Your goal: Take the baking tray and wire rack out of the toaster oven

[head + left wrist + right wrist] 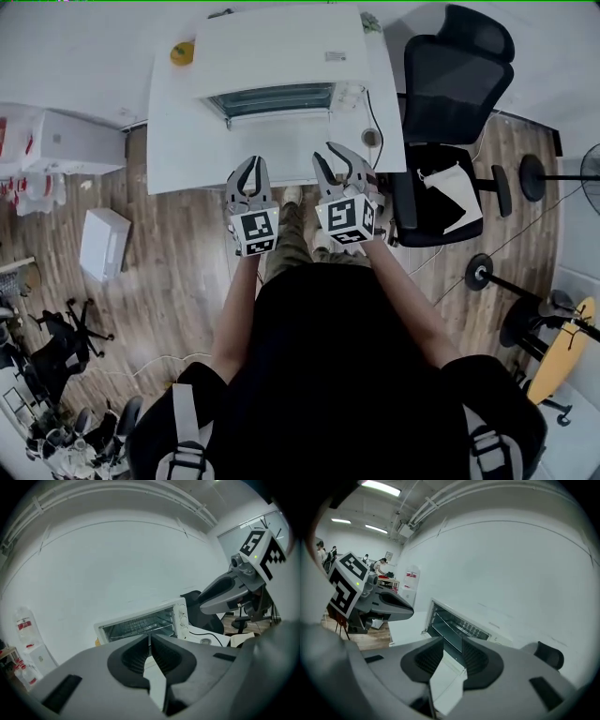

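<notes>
The right gripper (pixel 339 167), jaws spread and empty, is hovering beside the pressed-together left gripper (pixel 248 169), both facing the toaster oven (pixel 281 56) at twelve o'clock.

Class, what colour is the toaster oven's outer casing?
White; the toaster oven shows best in the head view.

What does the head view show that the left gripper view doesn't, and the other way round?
Only the head view: the person's torso and the white box on the floor. Only the left gripper view: the wire rack inside the toaster oven, seen from the front. Both: the toaster oven on the white table, the black chair, the left gripper, shut and empty, and the right gripper, open.
</notes>
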{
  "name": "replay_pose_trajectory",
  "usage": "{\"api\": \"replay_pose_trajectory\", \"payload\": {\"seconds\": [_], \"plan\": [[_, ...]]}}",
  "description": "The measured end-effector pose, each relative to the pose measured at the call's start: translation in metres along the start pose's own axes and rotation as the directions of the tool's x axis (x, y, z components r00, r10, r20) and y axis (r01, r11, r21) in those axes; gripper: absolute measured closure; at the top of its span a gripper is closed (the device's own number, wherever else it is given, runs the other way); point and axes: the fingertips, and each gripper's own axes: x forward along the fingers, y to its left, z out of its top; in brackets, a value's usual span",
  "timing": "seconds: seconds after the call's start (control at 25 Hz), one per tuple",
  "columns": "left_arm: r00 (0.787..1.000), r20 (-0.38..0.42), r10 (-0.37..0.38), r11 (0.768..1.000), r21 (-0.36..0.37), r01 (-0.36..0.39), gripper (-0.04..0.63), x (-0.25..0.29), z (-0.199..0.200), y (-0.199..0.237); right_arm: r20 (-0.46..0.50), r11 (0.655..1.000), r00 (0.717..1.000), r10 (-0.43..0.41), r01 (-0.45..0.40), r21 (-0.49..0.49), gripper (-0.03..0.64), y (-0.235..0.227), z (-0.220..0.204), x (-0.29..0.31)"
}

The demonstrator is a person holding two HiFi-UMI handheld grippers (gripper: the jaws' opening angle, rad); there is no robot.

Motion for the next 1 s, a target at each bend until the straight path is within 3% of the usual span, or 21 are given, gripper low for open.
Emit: {"api": "replay_pose_trajectory", "payload": {"seconds": [0.16, 0.4, 0.68, 0.84, 1.0], "plan": [[0.999, -0.027, -0.045, 0.987, -0.158, 0.040, 0.569, 0.034, -0.016, 0.009, -0.022, 0.980, 1.000, 0.000, 0.004, 0.201, 0.503, -0.011, -0.013, 0.031], [0.993, -0.048, -0.103, 0.944, -0.319, 0.083, 0.568, 0.073, -0.033, 0.028, -0.027, 0.938, 1.000, -0.007, 0.016, 0.347, 0.503, -0.004, -0.023, 0.083], [0.984, -0.064, -0.169, 0.920, -0.367, 0.135, 0.568, 0.113, -0.049, 0.044, -0.065, 0.952, 0.998, -0.004, 0.023, 0.304, 0.503, 0.009, -0.017, 0.128], [0.969, -0.045, -0.243, 0.882, -0.425, 0.201, 0.568, 0.128, -0.052, 0.053, -0.094, 0.975, 0.995, 0.032, -0.011, 0.221, 0.503, 0.025, -0.013, 0.148], [0.946, -0.040, -0.321, 0.867, -0.413, 0.277, 0.568, 0.141, -0.057, 0.056, -0.120, 0.976, 0.992, 0.043, -0.017, 0.217, 0.503, 0.038, -0.019, 0.162]]}}
